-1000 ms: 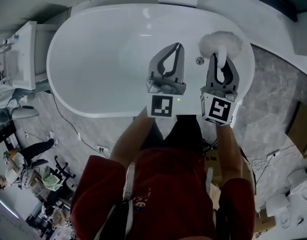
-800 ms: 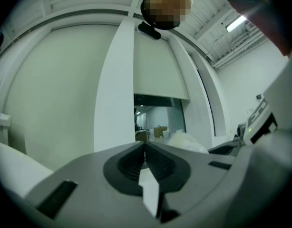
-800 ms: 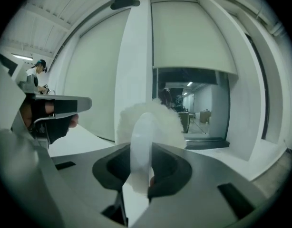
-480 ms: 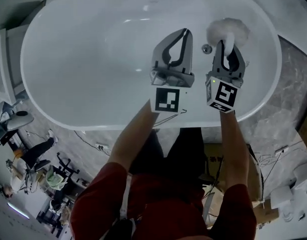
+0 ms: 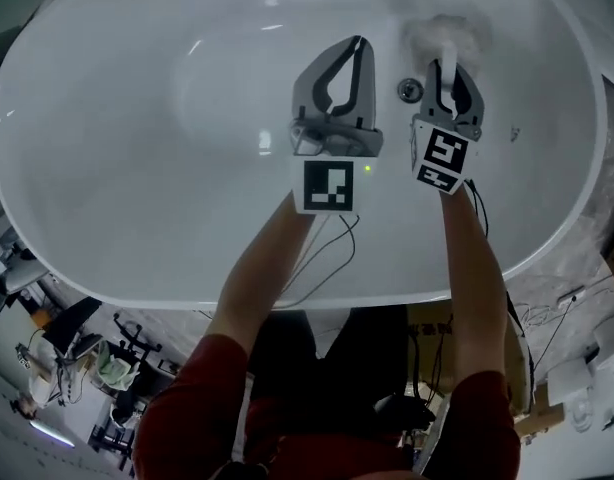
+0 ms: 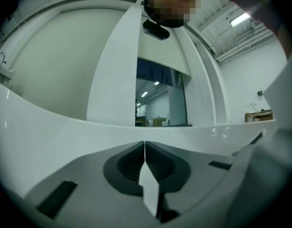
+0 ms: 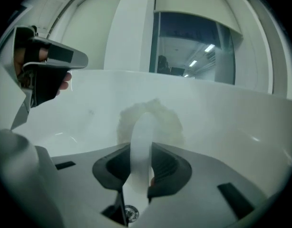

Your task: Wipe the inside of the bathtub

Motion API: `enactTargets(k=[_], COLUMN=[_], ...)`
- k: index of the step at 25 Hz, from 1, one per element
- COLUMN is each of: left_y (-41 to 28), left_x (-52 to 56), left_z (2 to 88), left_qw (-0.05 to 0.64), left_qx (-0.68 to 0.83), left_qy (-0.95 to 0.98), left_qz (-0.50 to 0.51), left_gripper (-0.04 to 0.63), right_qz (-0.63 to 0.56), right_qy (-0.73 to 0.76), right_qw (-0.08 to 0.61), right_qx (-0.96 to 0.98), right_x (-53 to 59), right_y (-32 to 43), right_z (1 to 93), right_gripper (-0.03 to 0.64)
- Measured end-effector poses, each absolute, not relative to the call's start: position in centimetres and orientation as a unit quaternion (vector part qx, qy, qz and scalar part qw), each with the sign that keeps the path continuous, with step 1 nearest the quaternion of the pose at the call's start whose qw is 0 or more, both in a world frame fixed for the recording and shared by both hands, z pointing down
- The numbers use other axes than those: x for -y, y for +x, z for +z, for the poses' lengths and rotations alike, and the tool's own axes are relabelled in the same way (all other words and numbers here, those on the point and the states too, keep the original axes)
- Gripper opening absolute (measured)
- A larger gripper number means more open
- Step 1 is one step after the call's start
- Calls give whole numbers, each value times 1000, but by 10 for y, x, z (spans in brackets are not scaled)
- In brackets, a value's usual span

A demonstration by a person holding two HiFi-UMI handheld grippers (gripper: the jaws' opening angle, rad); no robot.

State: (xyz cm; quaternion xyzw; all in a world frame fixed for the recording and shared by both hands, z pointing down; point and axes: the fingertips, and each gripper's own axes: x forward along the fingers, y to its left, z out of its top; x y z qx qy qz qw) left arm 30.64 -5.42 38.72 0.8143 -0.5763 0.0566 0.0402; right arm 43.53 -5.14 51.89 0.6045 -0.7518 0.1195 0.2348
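The white oval bathtub (image 5: 137,118) fills the upper head view, its metal drain (image 5: 408,90) near the right end. My right gripper (image 5: 448,68) is shut on the white handle of a fluffy white brush (image 5: 443,34), whose head rests against the tub's inner wall just beyond the drain. The right gripper view shows the handle (image 7: 140,146) clamped between the jaws, the fluffy head (image 7: 158,120) on the wall and the drain (image 7: 131,213) below. My left gripper (image 5: 359,41) hovers over the tub floor left of the drain, shut and empty; its jaws (image 6: 144,146) meet edge to edge.
Grey marble floor (image 5: 587,258) lies right of the tub. Thin cables (image 5: 332,243) hang from the left gripper across the near rim. Cluttered equipment (image 5: 97,363) stands at the lower left, white fixtures (image 5: 587,378) at the lower right. A dark window (image 6: 160,99) rises behind the tub.
My head has leaned forward over the tub, which now fills the view. Both grippers have reached deeper inside, and the brush head has gone from near the rim down onto the inner wall.
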Motion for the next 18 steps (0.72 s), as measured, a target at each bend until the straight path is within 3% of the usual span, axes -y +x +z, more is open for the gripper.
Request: enactTargets(k=[9, 18], left_y=[303, 295], left_x=[70, 94], left_z=[487, 547], left_qw=[57, 69], left_qx=[573, 577], left_qy=[812, 810], left_qz=[91, 85], left_gripper=[15, 15], right_qz=[144, 139], right_qy=[606, 620], right_qw=[257, 241], right_qx=[739, 734], right_x=[90, 116], right_y=[439, 429], right_z=[643, 695], right_gripper=[94, 95])
